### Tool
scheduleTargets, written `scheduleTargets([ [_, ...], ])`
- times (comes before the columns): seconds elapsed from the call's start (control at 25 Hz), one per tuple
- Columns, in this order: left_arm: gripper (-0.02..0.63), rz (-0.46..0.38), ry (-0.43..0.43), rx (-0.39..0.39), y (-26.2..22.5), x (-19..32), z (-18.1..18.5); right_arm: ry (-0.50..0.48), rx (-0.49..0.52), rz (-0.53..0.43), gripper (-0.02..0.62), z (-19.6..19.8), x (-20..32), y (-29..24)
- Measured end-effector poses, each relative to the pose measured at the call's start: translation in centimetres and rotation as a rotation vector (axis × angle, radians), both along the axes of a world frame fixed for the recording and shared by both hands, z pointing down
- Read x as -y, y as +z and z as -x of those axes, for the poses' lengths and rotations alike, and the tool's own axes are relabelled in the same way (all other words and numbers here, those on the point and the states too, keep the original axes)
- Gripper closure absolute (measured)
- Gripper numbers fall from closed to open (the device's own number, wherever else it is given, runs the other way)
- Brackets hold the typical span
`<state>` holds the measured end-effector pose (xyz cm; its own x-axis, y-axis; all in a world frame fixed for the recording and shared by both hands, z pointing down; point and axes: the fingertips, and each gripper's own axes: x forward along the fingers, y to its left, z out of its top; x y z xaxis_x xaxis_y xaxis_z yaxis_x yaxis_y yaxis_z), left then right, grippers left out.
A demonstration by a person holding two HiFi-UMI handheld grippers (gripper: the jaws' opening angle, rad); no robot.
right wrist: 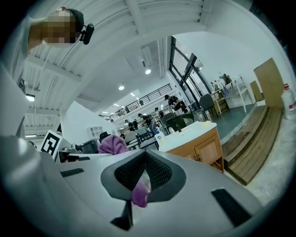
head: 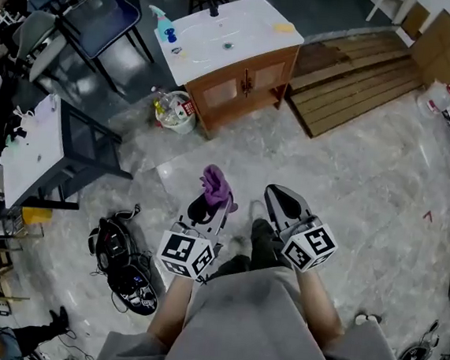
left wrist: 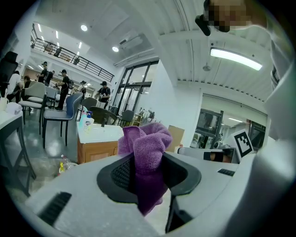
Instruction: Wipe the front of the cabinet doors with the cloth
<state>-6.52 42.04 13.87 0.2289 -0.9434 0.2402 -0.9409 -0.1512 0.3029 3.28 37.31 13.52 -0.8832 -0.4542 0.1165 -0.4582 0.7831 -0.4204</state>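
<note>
Purple cloth [head: 216, 184] is seen bunched at the tip of the left gripper [head: 209, 204], which is held beside the right gripper [head: 280, 200] over the pale marbled floor [head: 382, 190]. Only the head view gives this layout from above, with the wooden cabinet [head: 247, 78] well apart from both tools and a spray bottle [head: 164, 25] standing on its white top. The hall beyond, with people at tables and on an upper gallery, is shown only by the two gripper views. In the left gripper view the left gripper [left wrist: 149, 173] is shown clamped on the cloth [left wrist: 145, 143]: a crumpled wad stands above the dark pads and a tail hangs below them, while the cabinet [left wrist: 95, 150] is seen far behind at the left. In the right gripper view the right gripper [right wrist: 144, 173] is shown with its jaws drawn together. A small purple scrap is visible low in the slit, and what it is cannot be told. The cloth [right wrist: 112, 144] appears at the left, and the cabinet doors [right wrist: 203, 150] are seen distant at the right.
</note>
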Motion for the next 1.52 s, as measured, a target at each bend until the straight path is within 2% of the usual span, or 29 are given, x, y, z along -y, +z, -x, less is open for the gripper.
scheduleTargets([
  [0.48,0.46,0.042,-0.057,0.014,0.8,11.0,1.2,-0.074,0.016,0.01,0.585,2.4,11.7,0.3],
  [0.8,0.46,0.082,-0.122,0.045,1.8,15.5,2.3,-0.11,0.035,0.049,0.584,3.1,16.8,1.4],
  [1.16,0.46,0.124,-0.197,0.093,6.0,18.8,6.8,-0.098,0.036,0.095,0.584,6.5,19.8,5.2],
  [1.52,0.46,0.19,-0.186,0.116,10.9,22.9,13.5,-0.018,0.004,0.121,0.584,12.3,24.2,9.0],
])
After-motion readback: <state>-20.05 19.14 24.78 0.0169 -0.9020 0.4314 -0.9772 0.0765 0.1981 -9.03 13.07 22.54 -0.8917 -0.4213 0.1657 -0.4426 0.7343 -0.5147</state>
